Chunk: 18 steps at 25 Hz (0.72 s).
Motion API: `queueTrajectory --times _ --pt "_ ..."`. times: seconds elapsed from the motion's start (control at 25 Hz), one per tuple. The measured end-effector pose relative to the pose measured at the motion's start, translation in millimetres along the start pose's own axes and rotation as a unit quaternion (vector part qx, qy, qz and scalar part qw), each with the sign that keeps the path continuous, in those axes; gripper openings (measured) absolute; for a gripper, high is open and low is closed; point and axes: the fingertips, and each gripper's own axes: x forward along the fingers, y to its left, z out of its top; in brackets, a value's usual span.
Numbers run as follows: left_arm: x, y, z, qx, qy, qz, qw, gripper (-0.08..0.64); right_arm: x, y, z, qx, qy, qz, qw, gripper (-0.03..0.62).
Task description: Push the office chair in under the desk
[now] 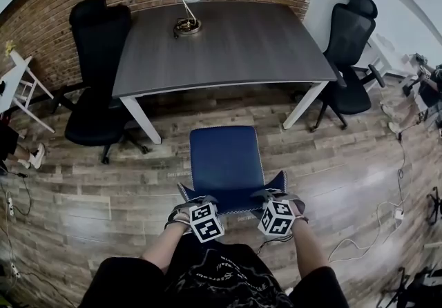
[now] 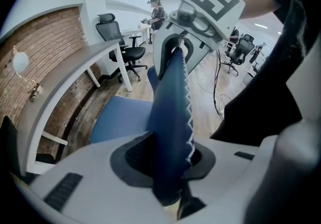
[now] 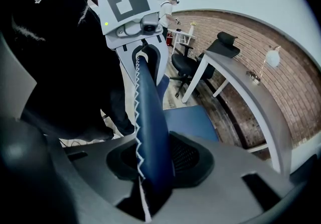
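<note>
1. While the left gripper (image 1: 195, 203) and the right gripper (image 1: 276, 197) each pinch the top edge of the backrest (image 1: 231, 196), the blue office chair (image 1: 226, 158) stands on the near side of the desk (image 1: 228, 44). Its seat is not yet under the top.
2. Each gripper view shows its own jaws closed on the padded, white-stitched rim, one towards the left corner and one towards the right. Both holds look firm.
3. The step in hand appears to be the push itself: rolling the chair away from the person towards the far wall.
4. To do it well, both hands should press evenly, so that the chair rolls straight and does not swing left or right.
5. The seat lines up roughly between the white desk legs (image 1: 143, 120), a little nearer the left one. A slight lean to the right would probably centre it.
6. Pushing low and level should keep the backrest from tipping forward over the castors, which no view shows.
7. The wooden floor (image 1: 124, 189) between chair and desk looks free of the cables (image 1: 387, 220) that lie off to the right.
8. Black chairs (image 1: 97, 79) stand at the left and right ends of the desk, well apart from the path.
9. As for containers, no box, bin or tray shows in any view. The desk bears a lamp (image 1: 188, 3) at its far edge.
</note>
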Motion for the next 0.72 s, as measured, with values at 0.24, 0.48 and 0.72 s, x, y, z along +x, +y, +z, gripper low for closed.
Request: queueTrajectory --times 0.24,0.48,0.72 --pt "0.2 1.7 0.5 0.009 0.010 -0.027 0.9996 0.103 0.9 -4.2 0.5 0.004 0.005 0.008 1.000 0.104" --pt "3.3 4.0 3.5 0.023 0.013 -0.051 0.9984 0.109 1.8 -11.0 -1.8 0.010 0.012 0.007 1.000 0.105" --pt "3.9 9.9 6.3 0.025 0.009 -0.055 0.9981 0.110 3.4 -17.0 -2.4 0.008 0.015 0.012 1.000 0.104"
